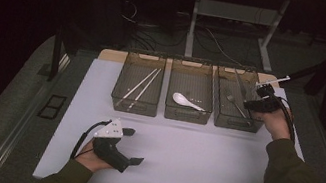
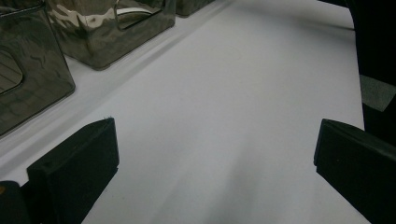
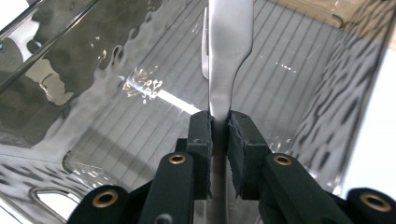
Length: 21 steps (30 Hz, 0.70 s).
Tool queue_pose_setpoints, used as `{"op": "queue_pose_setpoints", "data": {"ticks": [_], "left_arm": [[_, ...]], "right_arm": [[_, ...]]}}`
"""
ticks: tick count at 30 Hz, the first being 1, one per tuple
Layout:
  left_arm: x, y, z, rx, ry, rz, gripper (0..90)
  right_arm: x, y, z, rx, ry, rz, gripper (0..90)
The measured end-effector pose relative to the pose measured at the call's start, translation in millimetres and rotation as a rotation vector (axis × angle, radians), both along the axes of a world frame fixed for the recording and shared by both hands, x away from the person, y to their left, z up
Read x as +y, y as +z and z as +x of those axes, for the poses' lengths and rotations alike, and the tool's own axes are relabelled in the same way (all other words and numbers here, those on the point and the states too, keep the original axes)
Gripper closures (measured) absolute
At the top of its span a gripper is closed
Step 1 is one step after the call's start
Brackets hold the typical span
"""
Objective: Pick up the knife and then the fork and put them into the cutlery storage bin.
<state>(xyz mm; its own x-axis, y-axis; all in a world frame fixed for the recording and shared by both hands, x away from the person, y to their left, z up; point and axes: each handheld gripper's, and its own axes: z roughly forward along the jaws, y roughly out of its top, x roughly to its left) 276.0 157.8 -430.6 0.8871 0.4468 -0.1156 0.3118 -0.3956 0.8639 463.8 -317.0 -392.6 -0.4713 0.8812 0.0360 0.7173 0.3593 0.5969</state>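
High view: three translucent smoky plastic bins stand in a row across the upper middle of the frame on a matte white table (image 1: 181, 150). The left bin (image 1: 123, 92) holds a pair of slim pale chopsticks (image 1: 142, 84) lying on a diagonal; the middle bin (image 1: 186, 113) holds a glossy white spoon (image 1: 186, 100) with a rounded bowl; the right bin (image 1: 218, 110) holds a metal fork (image 1: 233, 101). At right of centre, the right gripper (image 1: 256, 104) reaches over the right bin.

Right gripper view: the right gripper (image 3: 219, 135) has its black padded jaws pinched on the flat, brushed-steel handle (image 3: 229, 46), inside the bin's ribbed floor and rippled, reflective walls.

Left gripper view: the left gripper (image 2: 215, 154) is spread wide, its blocky black jaws at the lower corners over the bare, smooth white surface. In the high view it sits at lower left (image 1: 134, 145).
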Motion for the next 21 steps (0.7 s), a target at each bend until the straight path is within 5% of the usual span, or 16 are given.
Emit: {"op": "queue_pose_setpoints", "data": {"ticks": [7,21], "left_arm": [[-0.4,-0.1,-0.1,0.001,0.000,0.002,0.0],[-0.7,-0.6,1.5,0.004,0.010,0.000,0.0]], "right_arm": [[-1.8,3.9,-1.8,-0.009,0.004,0.051,74.2],[-9.5,19.3,-15.2,-0.063,0.012,0.212,48.4]]}}
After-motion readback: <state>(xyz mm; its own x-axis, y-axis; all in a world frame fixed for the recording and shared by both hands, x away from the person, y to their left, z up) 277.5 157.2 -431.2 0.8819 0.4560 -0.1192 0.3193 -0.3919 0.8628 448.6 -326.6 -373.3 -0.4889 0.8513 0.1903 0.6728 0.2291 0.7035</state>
